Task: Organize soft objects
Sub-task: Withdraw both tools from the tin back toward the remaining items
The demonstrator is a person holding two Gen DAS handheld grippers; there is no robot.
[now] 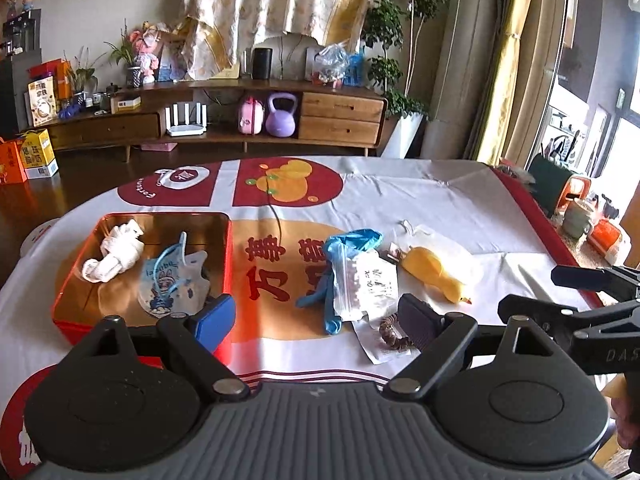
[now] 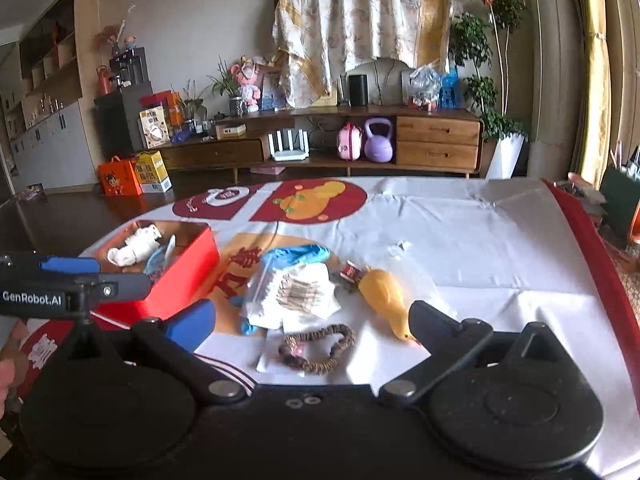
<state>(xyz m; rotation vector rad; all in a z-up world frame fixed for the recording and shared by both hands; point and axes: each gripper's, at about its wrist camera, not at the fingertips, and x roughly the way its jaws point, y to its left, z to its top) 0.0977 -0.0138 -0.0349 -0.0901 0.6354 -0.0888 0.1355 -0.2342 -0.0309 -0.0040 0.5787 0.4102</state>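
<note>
Sorting looks partly done: at nine o'clock on the desk (image 1: 440, 200), the red tin (image 1: 228, 264) already holds a knotted white cloth (image 1: 114, 254) and a printed pouch with a blue cord (image 1: 172, 280), while the rest lie loose on the cloth-covered top. The left hand-held gripper (image 1: 316, 316) hangs low at six o'clock with its jaws wide and nothing between them, the blue pad just beside the tin's near corner. Ahead of it toward twelve o'clock, a blue glove (image 1: 340, 256) lies partly under a clear zip bag (image 1: 364, 284); a brown beaded loop (image 2: 318, 346) rests on a white packet just in front. Toward two o'clock lies a yellow duck toy (image 1: 436, 274) in clear wrap. The right hand-held gripper (image 2: 312, 320) is likewise wide and empty, bracketing the loop and the duck's beak end. The step in hand seems to be choosing the next loose piece; the next move calls for lowering onto one item alone, since glove and bag overlap.
</note>
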